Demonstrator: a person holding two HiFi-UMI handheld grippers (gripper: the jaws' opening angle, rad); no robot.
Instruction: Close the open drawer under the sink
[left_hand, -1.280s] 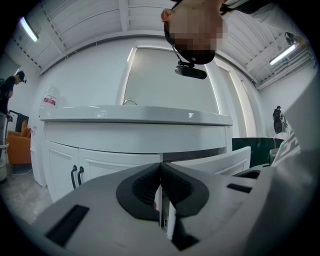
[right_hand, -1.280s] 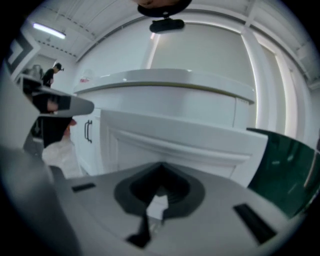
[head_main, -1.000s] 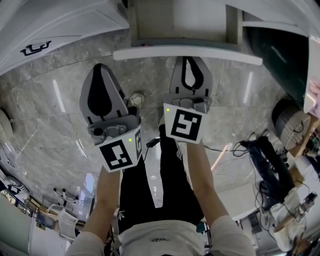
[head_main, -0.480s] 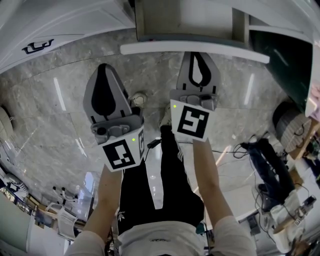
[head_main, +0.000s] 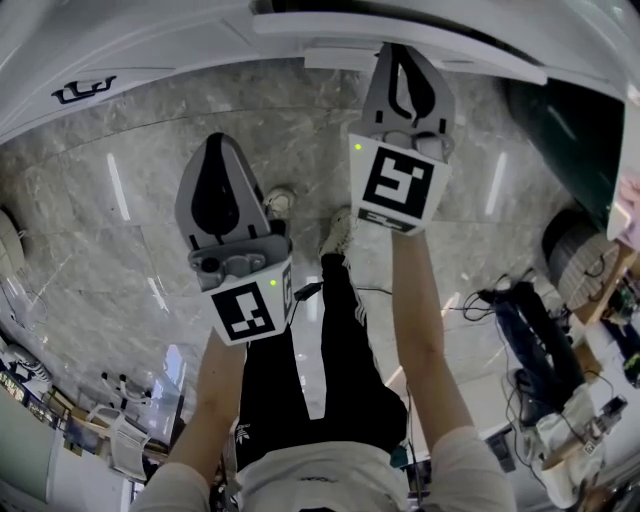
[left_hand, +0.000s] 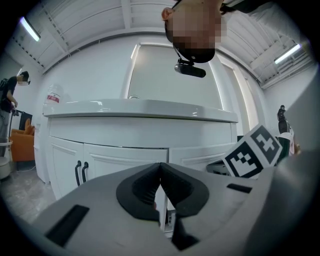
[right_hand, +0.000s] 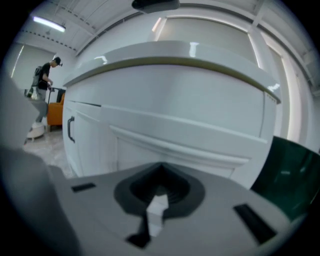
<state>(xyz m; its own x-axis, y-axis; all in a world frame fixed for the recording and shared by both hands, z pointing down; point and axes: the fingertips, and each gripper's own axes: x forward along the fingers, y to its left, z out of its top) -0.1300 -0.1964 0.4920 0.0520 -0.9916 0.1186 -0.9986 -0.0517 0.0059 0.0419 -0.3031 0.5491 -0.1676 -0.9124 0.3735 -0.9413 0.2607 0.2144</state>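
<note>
The white drawer front (head_main: 330, 35) runs along the top of the head view, nearly level with the white cabinet under the sink counter (left_hand: 140, 107). My right gripper (head_main: 403, 50) is shut with nothing in it, and its tip is at the drawer front. In the right gripper view the drawer's moulded panel (right_hand: 190, 135) fills the picture just beyond the shut right gripper (right_hand: 161, 167). My left gripper (head_main: 213, 142) hangs over the marble floor, short of the cabinet, shut and holding nothing. The left gripper (left_hand: 160, 167) points at the cabinet doors.
Cabinet doors with black handles (left_hand: 80, 172) stand left of the drawer. A dark green object (head_main: 560, 120) sits right of the cabinet. Bags and cables (head_main: 540, 330) lie on the floor at right. The person's legs and shoes (head_main: 340, 235) are below the grippers. Another person (right_hand: 44, 75) stands far left.
My right gripper has moved forward to the cabinet and the drawer front has gone in with it; the drawer's inside no longer shows. My left gripper has hardly moved.
</note>
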